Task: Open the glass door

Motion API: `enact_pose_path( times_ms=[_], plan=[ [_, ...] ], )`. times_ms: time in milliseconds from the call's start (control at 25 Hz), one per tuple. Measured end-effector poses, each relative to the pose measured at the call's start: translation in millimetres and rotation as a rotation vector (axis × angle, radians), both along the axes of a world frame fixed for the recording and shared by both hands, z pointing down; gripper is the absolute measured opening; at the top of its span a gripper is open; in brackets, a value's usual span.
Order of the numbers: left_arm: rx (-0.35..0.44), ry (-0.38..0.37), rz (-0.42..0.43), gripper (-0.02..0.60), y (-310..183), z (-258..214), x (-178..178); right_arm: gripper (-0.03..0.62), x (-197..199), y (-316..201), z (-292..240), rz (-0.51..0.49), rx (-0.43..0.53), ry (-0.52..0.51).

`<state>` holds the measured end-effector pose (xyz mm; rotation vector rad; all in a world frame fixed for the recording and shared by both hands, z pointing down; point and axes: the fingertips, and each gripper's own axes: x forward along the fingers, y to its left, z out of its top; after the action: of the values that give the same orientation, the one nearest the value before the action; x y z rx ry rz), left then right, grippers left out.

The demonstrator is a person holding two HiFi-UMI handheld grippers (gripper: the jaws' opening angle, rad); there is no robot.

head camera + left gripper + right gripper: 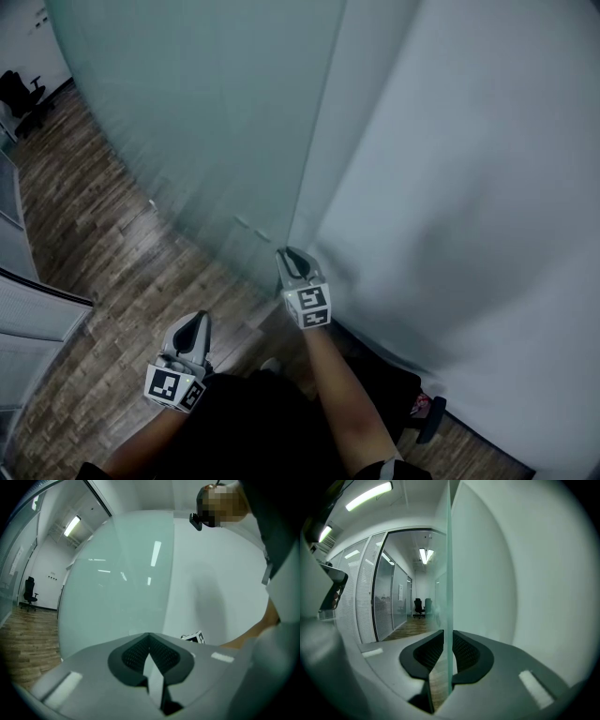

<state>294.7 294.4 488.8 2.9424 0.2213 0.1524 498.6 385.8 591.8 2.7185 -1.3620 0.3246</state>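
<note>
Only right gripper [292, 256] on glass door [197, 103]

Under me runs a wood-plank floor [103, 253], brown boards with mixed light and dark grain, laid in staggered rows. The frosted glass door [216, 122] stands on it, its lower edge crossing the boards on a diagonal. A white wall [469, 187] rises from the floor just beside the door. Far off across the boards stands a black office chair [23, 94]. A partition with slatted blinds [37, 314] meets the floor along my left. At the foot of the wall sits a small dark object [427, 412] with a red patch; I cannot tell what it is.
</note>
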Motion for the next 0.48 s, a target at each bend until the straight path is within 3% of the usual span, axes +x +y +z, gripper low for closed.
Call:
enact_pose_path(
  times_ms=[480],
  plan=[
    [0.005, 0.002, -0.034, 0.0, -27, 2, -10, 0.066, 25, 16, 8, 0.037, -0.034, 0.01]
  ],
)
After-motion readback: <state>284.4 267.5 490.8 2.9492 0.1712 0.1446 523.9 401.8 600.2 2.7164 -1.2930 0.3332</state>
